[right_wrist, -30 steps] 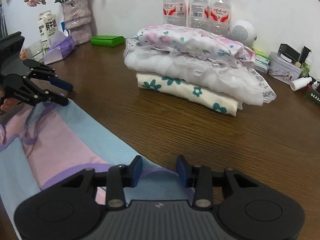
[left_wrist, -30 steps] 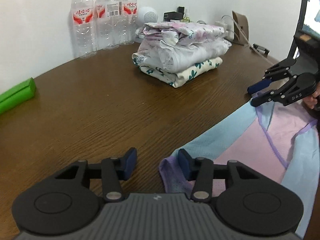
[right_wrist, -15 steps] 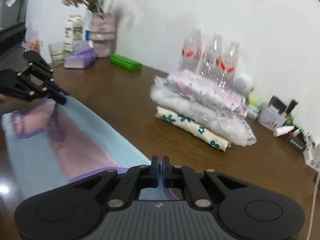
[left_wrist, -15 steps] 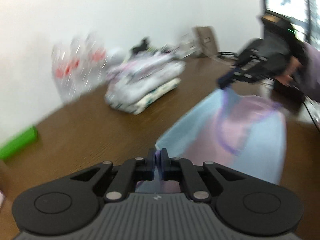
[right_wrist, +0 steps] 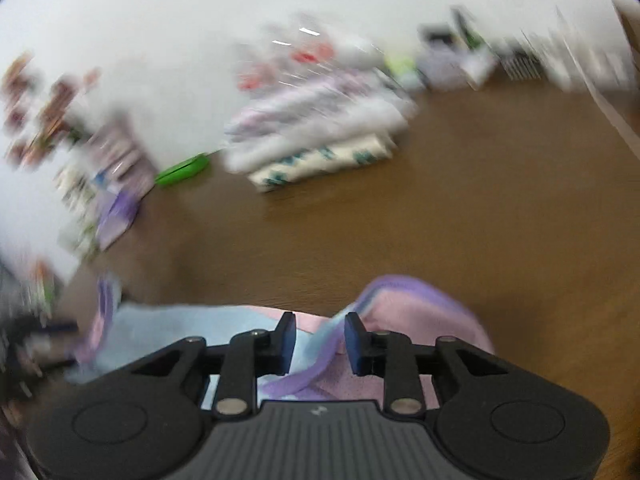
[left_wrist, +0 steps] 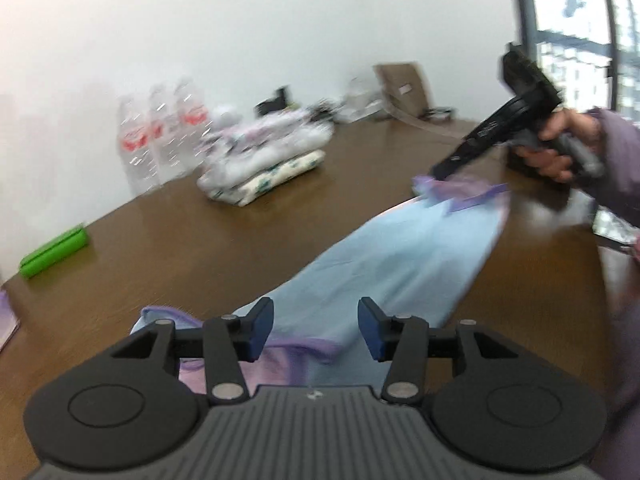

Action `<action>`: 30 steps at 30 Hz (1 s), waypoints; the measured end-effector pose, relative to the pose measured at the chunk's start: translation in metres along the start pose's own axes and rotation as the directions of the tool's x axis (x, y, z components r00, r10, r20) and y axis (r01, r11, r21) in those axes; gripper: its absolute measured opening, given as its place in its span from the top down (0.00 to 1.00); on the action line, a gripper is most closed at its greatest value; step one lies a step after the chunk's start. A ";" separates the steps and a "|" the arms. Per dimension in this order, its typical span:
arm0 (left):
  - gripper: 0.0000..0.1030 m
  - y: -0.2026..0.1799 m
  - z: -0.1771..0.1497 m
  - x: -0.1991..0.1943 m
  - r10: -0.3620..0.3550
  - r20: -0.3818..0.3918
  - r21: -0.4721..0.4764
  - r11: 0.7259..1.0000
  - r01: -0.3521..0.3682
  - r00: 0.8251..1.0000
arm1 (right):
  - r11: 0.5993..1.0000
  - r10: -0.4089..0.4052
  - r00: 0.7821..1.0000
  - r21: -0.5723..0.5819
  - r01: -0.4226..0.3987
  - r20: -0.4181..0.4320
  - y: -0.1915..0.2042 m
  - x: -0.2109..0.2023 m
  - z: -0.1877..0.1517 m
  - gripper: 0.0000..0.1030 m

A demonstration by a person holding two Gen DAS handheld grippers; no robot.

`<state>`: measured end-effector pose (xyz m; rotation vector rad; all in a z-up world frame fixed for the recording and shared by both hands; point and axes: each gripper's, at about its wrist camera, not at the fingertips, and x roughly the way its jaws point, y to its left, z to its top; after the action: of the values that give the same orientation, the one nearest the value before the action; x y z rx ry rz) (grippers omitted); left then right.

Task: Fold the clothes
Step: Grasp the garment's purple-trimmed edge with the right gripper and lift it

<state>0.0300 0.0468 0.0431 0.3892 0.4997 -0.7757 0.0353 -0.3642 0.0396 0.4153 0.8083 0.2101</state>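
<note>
Left wrist view: left claw (left_wrist: 316, 330) spread wide, nothing between its pads, above the garment (left_wrist: 404, 256).
Garment: light blue with purple trim, lying across the near counter (left_wrist: 200, 236), well apart from the far folded stack (left_wrist: 264, 168).
Right claw (right_wrist: 320, 340): parted, purple hem lying loose between the pads, not pinched.
Step, likely: releasing a fold; lift both claws straight up so the edges lie aligned.
Risk: snagging trim.
</note>
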 end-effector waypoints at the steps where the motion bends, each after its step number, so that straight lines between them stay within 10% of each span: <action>1: 0.54 0.000 0.000 0.007 0.012 -0.020 -0.010 1.000 -0.013 1.000 | 0.999 -0.028 1.000 0.027 0.028 0.000 -0.003 0.008 0.001 0.75; 4: 0.56 -0.001 -0.002 0.024 0.025 -0.071 -0.049 0.998 -0.028 0.997 | 0.997 -0.075 0.995 0.018 0.074 0.060 -0.001 0.019 0.000 0.99; 7: 0.56 -0.005 -0.008 0.033 0.038 -0.118 -0.066 0.997 -0.046 0.992 | 0.989 -0.144 0.974 0.012 0.144 0.174 -0.003 0.013 -0.001 0.99; 15: 0.50 0.010 -0.008 0.011 0.039 -0.080 -0.126 0.991 -0.049 0.996 | 0.980 -0.196 0.965 -0.008 0.200 0.173 -0.011 -0.010 -0.018 0.82; 18: 0.31 0.032 0.002 -0.015 0.114 -0.015 -0.151 0.982 -0.115 0.993 | 0.977 -0.187 0.961 -0.061 0.203 0.203 -0.004 -0.015 -0.017 0.74; 21: 0.29 0.063 0.011 -0.017 0.259 -0.035 -0.221 0.940 -0.260 0.965 | 0.980 -0.184 0.968 -0.037 0.193 0.171 -0.007 0.001 -0.010 0.74; 23: 0.29 0.084 0.015 -0.009 0.316 -0.080 -0.298 0.897 -0.325 0.945 | 0.978 -0.207 0.968 -0.008 0.210 0.143 -0.011 0.015 -0.007 0.98; 27: 0.29 0.115 0.014 -0.002 0.355 -0.198 -0.397 0.823 -0.406 0.914 | 0.969 -0.241 0.960 -0.028 0.247 0.141 -0.008 0.002 -0.015 0.99; 30: 0.29 0.137 0.016 0.000 0.278 -0.237 -0.547 0.754 -0.364 0.931 | 0.962 -0.239 0.960 -0.098 0.255 0.146 0.010 -0.002 -0.017 0.89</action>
<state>0.1363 0.1283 0.0767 -0.0545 0.7543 -0.2256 0.0211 -0.3512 0.0353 0.2133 0.7056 -0.0049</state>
